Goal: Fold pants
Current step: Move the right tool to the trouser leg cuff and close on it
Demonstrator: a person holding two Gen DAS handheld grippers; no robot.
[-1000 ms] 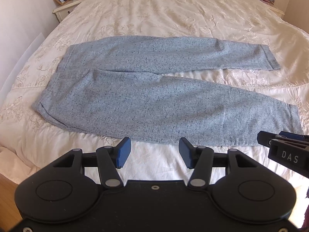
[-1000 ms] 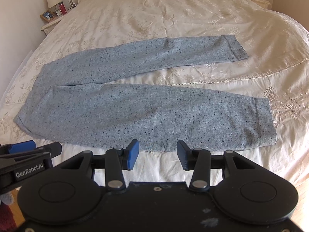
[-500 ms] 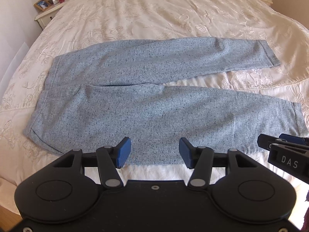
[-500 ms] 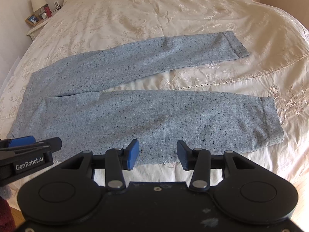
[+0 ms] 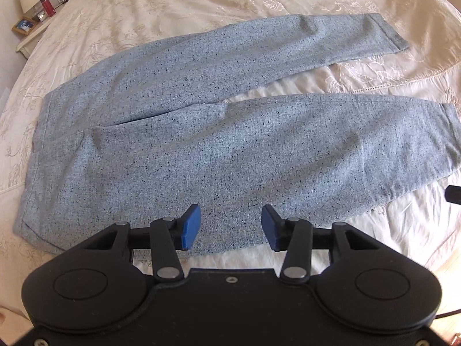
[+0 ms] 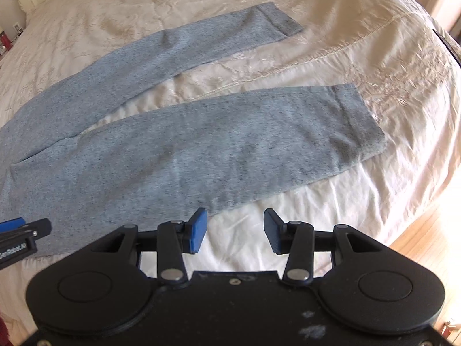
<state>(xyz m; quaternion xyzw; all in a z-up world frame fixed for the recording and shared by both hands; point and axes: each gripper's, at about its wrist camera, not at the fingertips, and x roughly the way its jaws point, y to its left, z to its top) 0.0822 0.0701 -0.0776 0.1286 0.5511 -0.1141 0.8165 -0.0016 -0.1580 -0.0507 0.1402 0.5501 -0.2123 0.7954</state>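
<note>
Light blue speckled pants (image 5: 219,132) lie flat on a cream bedspread (image 5: 173,3), waistband at the left, both legs spread apart toward the right. My left gripper (image 5: 229,227) is open and empty, hovering over the near edge of the near leg's thigh. My right gripper (image 6: 232,230) is open and empty, just off the near edge of the same leg (image 6: 201,150), with its cuff (image 6: 357,121) to the right. The left gripper's tip (image 6: 20,230) shows at the left of the right wrist view.
A nightstand (image 5: 28,28) with a lamp, a photo frame and a red object stands at the bed's far left. The bed's rounded edge and wooden floor (image 6: 426,230) lie at the right.
Both grippers have moved forward and lower toward the near pant leg; the right one has also swung right toward the cuff end. Both stay open.
</note>
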